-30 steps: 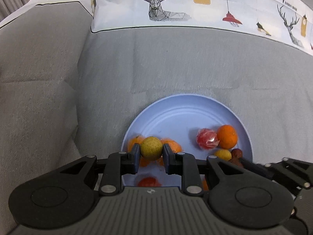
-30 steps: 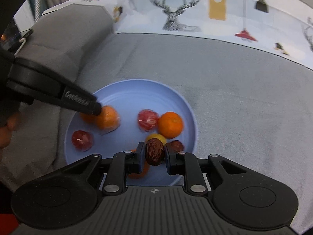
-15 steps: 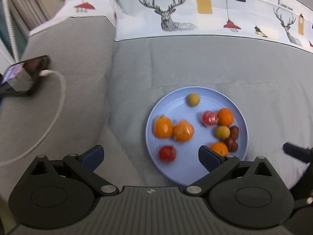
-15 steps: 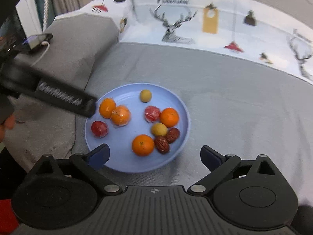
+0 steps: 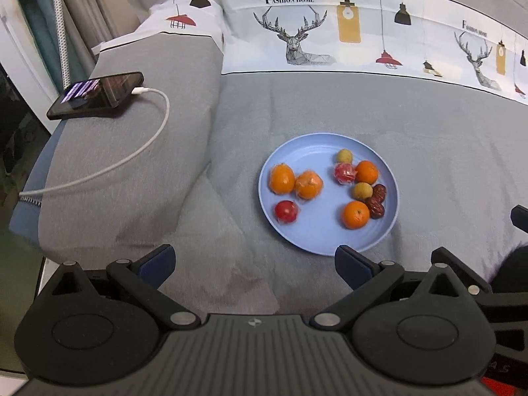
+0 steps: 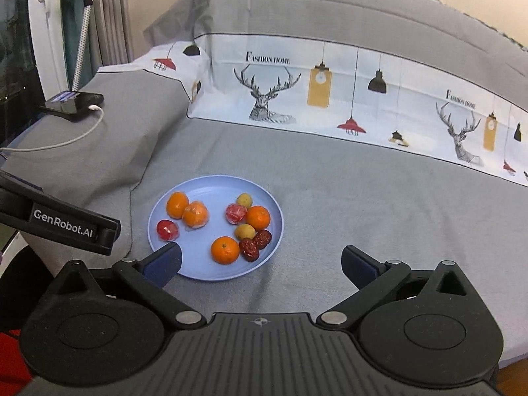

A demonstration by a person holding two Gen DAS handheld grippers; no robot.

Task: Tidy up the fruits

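A light blue plate lies on the grey bed cover and holds several fruits: oranges, two wrapped red fruits, two small yellow-green fruits and two dark red dates. My left gripper is open and empty, held back from the plate's near edge. My right gripper is open and empty, also in front of the plate. The left gripper's finger shows at the left of the right wrist view.
A phone with a white charging cable lies on the grey raised cushion at the left. A printed deer-pattern cloth band runs along the back. Grey bed cover spreads right of the plate.
Both grippers opened, leaving the yellow-green fruit and the date on the plate, and then pulled back and up away from it.
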